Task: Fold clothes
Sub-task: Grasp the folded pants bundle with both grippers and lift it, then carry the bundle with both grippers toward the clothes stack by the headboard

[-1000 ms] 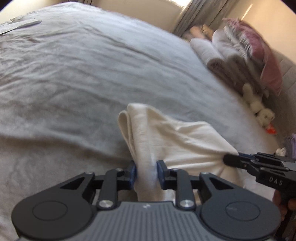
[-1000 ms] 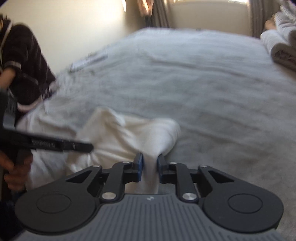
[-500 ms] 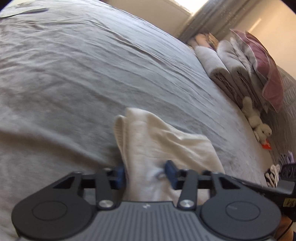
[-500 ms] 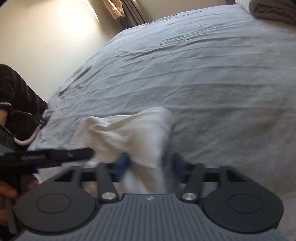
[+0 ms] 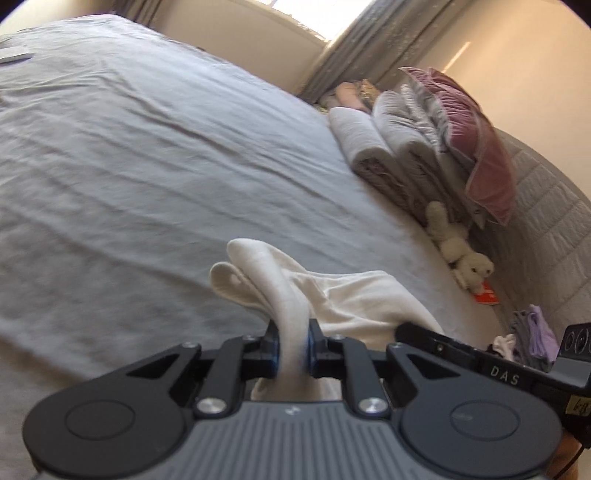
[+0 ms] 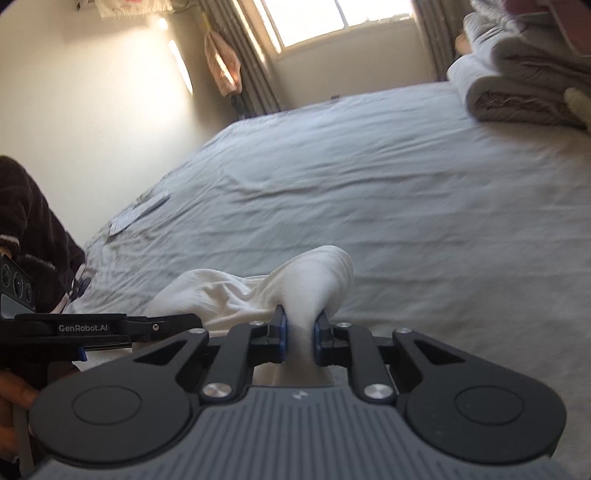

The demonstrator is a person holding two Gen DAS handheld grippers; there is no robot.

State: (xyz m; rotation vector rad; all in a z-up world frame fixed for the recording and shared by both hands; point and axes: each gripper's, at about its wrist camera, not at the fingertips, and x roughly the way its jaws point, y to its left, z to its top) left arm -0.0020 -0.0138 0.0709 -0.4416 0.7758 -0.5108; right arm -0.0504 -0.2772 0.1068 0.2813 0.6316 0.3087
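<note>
**Sunlit bedroom, wide grey bed**

A broad bed covered in a wrinkled pale grey sheet point(image 6: 388, 192) fills most of the room. Behind it a bright window point(image 6: 332, 18) sits between heavy grey-brown curtains point(image 5: 373, 48), throwing a patch of sunlight onto the plain cream wall point(image 6: 92, 92). A pinkish cloth point(image 6: 221, 59) hangs beside the left curtain. At the head of the bed, folded grey quilts point(image 5: 384, 147) are stacked against a padded grey quilted headboard point(image 5: 543, 221), with a dusty-pink frilled cushion point(image 5: 476, 144) leaning on top. A small cream plush toy point(image 5: 458, 247) lies below the stack. A flat white paper slip point(image 6: 138, 214) rests near the bed's far edge.
</note>
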